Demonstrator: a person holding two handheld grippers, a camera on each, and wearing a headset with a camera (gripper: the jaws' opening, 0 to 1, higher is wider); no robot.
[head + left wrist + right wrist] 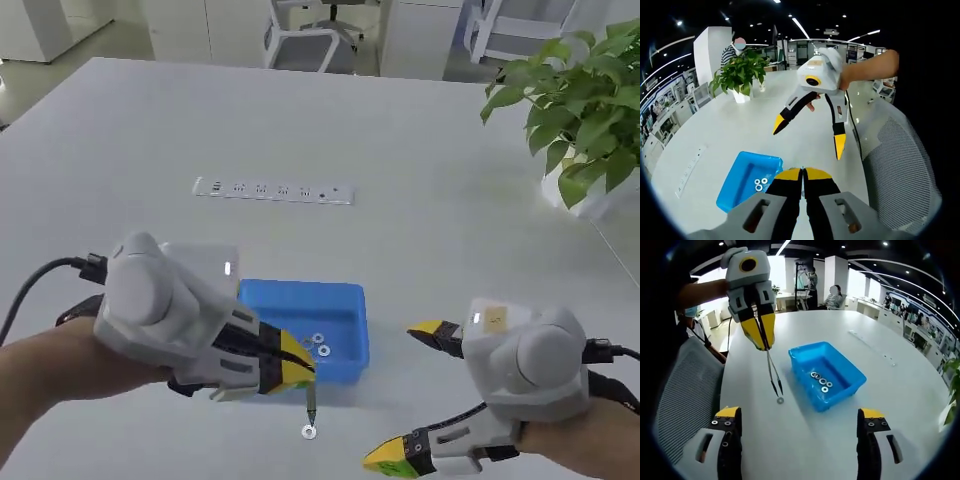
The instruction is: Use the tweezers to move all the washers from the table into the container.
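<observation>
White table (420, 200) bore blue container (340, 305). Left gripper (303, 368) had jaws pressed together on tweezers (771, 371), which pointed down just beside container. Right gripper (408, 395) hovered on container's other side, jaws spread wide, holding nothing. Tweezer tips reached lone washer (780, 400) on table; could not tell whether pinched on it. Four more washers (822, 381) lay inside container.

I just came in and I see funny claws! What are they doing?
A person holds a claw in each hand. The left claw is shut on thin tweezers, whose tips point down right by one washer lying on the white table, beside a blue container. A few washers are already in the container. The right claw hangs open nearby, holding nothing.
</observation>
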